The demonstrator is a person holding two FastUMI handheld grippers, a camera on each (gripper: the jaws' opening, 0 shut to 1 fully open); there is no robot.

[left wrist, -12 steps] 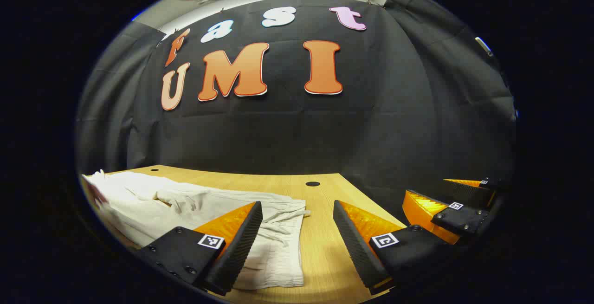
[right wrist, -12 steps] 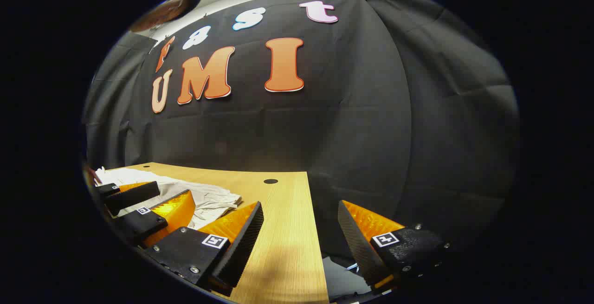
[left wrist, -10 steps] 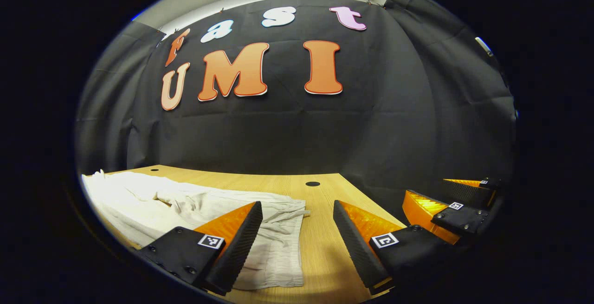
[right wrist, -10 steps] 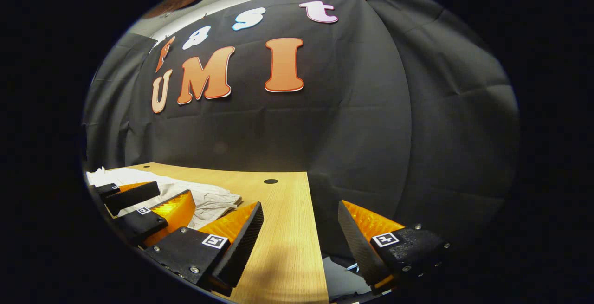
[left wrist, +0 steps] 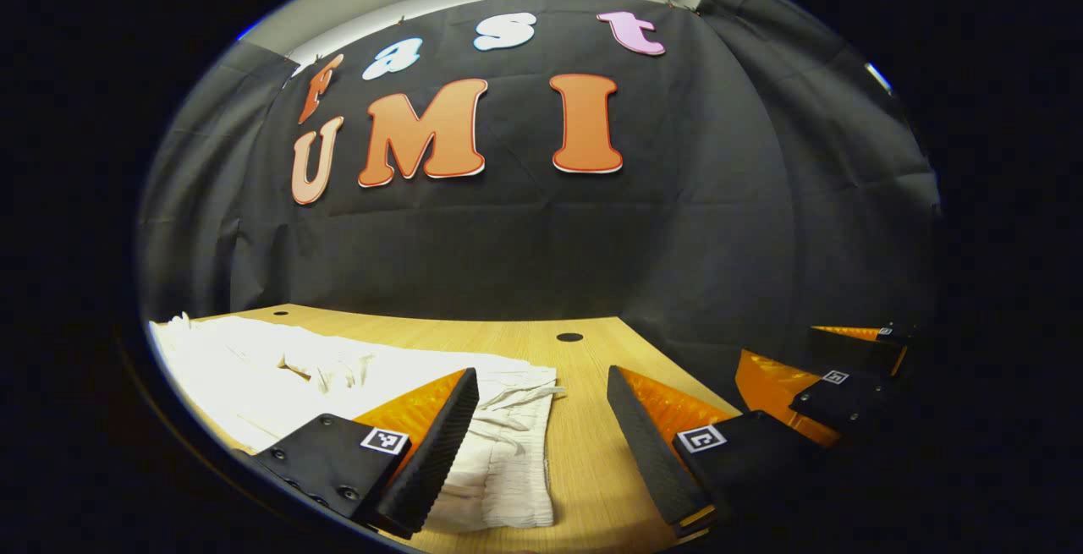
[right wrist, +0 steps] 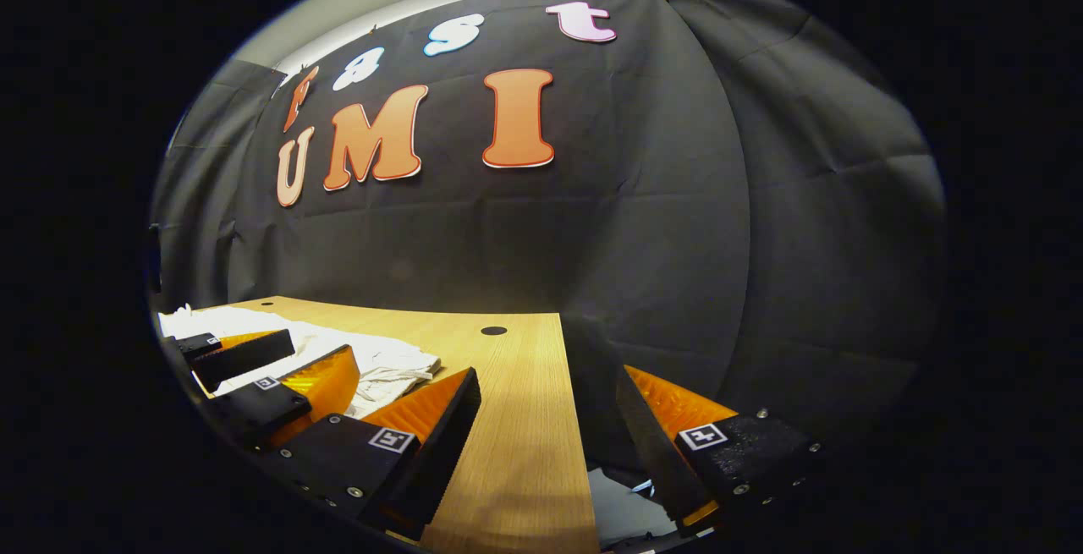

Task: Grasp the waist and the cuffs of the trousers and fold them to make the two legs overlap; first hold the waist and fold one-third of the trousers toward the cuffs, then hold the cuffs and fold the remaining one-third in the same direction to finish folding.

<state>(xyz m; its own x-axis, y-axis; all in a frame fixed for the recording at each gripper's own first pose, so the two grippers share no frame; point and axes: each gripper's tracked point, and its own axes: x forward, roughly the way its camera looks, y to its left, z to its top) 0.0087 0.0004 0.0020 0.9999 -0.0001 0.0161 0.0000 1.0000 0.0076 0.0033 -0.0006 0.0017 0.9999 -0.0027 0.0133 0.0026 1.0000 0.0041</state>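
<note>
White trousers point(left wrist: 279, 372) lying flat and a bit rumpled on the wooden surface point(left wrist: 584, 444), gathered waistband end with its drawstring nearest, legs stretching off to the left.

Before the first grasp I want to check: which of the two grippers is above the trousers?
The left gripper: one finger overlaps the white trousers. The right gripper stands off their end, over the bare table.

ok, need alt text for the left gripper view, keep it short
White trousers lie spread on a wooden table, waistband end nearest, with the left gripper open and low over the table, holding nothing. The right gripper, also open, shows at the right edge, with a black cloth wall behind the table.
</note>
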